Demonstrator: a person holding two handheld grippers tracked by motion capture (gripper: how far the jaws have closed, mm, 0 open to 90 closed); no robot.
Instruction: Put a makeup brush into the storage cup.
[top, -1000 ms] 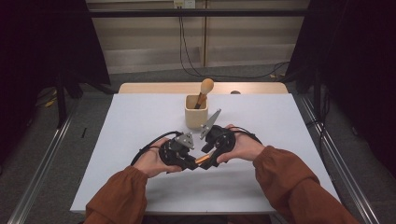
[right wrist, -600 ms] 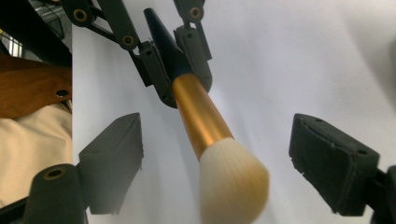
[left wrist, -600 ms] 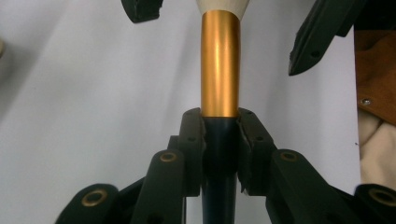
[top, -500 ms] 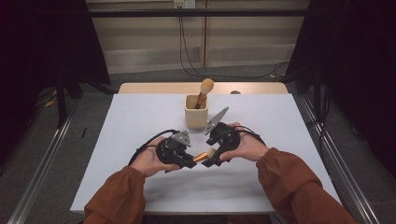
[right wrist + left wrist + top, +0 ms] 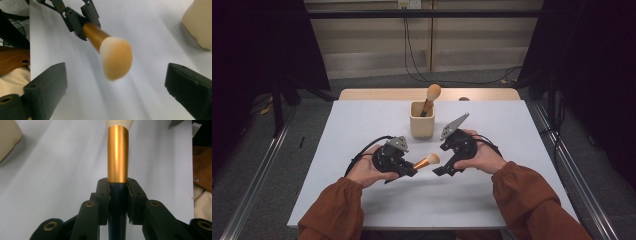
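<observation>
A makeup brush (image 5: 426, 161) with a dark handle, gold ferrule (image 5: 118, 155) and peach bristle head (image 5: 116, 58) is held low over the white table (image 5: 512, 130). My left gripper (image 5: 413, 167) (image 5: 118, 182) is shut on its dark handle just below the ferrule. In the right gripper view the left gripper (image 5: 83, 23) holds the brush pointing at the camera. My right gripper (image 5: 441, 161) (image 5: 116, 70) faces it; its jaws have just been opening and stand wide on either side of the bristle head, not touching it.
A beige cup (image 5: 422, 125) (image 5: 200, 25) (image 5: 7, 140) stands behind the grippers at mid table, with a second brush (image 5: 431, 95) upright in it. Rust-coloured sleeves (image 5: 532, 200) come in from the bottom. Cables hang down the back wall beyond the table.
The right gripper's jaws have opened off the brush and drawn slightly right. The bristle head now shows between the two grippers. The left gripper keeps its hold.
</observation>
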